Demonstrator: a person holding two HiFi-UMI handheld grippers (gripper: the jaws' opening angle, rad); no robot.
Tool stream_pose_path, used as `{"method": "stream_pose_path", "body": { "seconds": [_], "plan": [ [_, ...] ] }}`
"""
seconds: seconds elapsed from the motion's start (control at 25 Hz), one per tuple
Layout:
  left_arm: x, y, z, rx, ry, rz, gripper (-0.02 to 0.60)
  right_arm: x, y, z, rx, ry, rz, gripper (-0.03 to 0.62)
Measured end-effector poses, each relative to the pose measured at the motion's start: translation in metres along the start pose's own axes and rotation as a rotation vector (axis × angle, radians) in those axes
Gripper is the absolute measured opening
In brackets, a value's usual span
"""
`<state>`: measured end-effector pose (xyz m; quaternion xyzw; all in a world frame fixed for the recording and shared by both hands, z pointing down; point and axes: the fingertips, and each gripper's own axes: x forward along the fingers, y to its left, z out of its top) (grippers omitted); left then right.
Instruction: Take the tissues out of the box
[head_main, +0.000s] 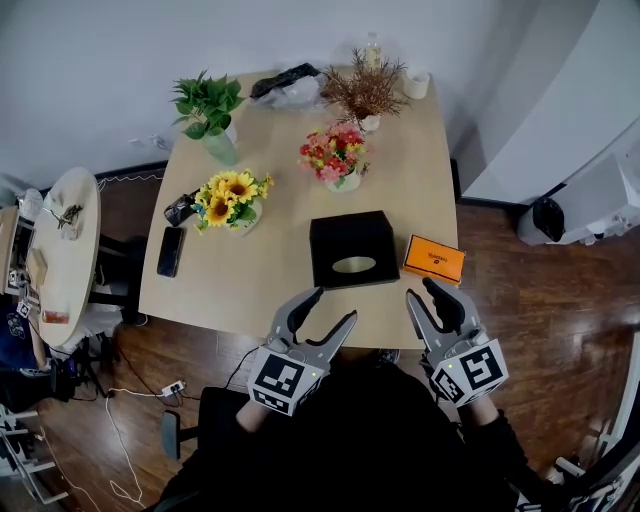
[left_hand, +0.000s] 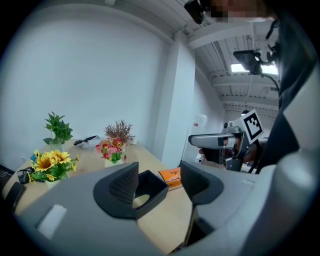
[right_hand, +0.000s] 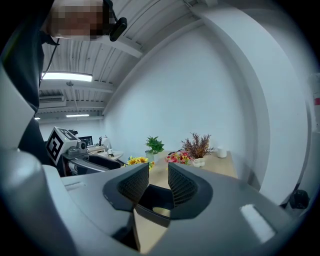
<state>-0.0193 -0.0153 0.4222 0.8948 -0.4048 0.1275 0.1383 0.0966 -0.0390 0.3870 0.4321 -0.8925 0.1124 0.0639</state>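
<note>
Fingers, left: your left gripper (head_main: 333, 305) has them spread in a V with nothing between.
Fingers, right: your right gripper (head_main: 422, 291) has them drawn close, only a thin slit between the pads, and they pinch nothing.
Head view, surface: you stand at the near end of a pale wooden table (head_main: 290, 210) on a dark wood floor (head_main: 500, 260), with white walls around and a round side table (head_main: 70, 250) off to the left.
Head view, task thing: one black tissue box (head_main: 352, 248) stands near the table's near edge, just beyond both grippers, with tissue pale in its oval slot.
Head view, counts: you have two grippers, one orange box (head_main: 434, 259) just right of the tissue box, one phone (head_main: 171, 250), one white cup (head_main: 416, 84), and four plants: sunflowers (head_main: 232, 190), a green plant (head_main: 208, 103), mixed flowers (head_main: 334, 150) and dried stems (head_main: 366, 88).
Left gripper view: only here do you see the right gripper from the side, held level in the air; the tissue box (left_hand: 150, 187) shows in the gap between the left pads, well beyond them.
Right gripper view: only here do you see lit ceiling strips (right_hand: 66, 77) and a far desk; the tissue box (right_hand: 155, 200) sits below the slit.
</note>
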Motion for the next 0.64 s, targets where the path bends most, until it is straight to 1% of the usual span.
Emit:
{"method": "stream_pose_path", "body": {
  "seconds": [0.64],
  "plan": [
    [0.0012, 0.0025, -0.0038, -0.001, 0.017, 0.005, 0.249, 0.0025, 0.0002, -0.0020, -0.007, 0.006, 0.006, 0.123]
  ]
}}
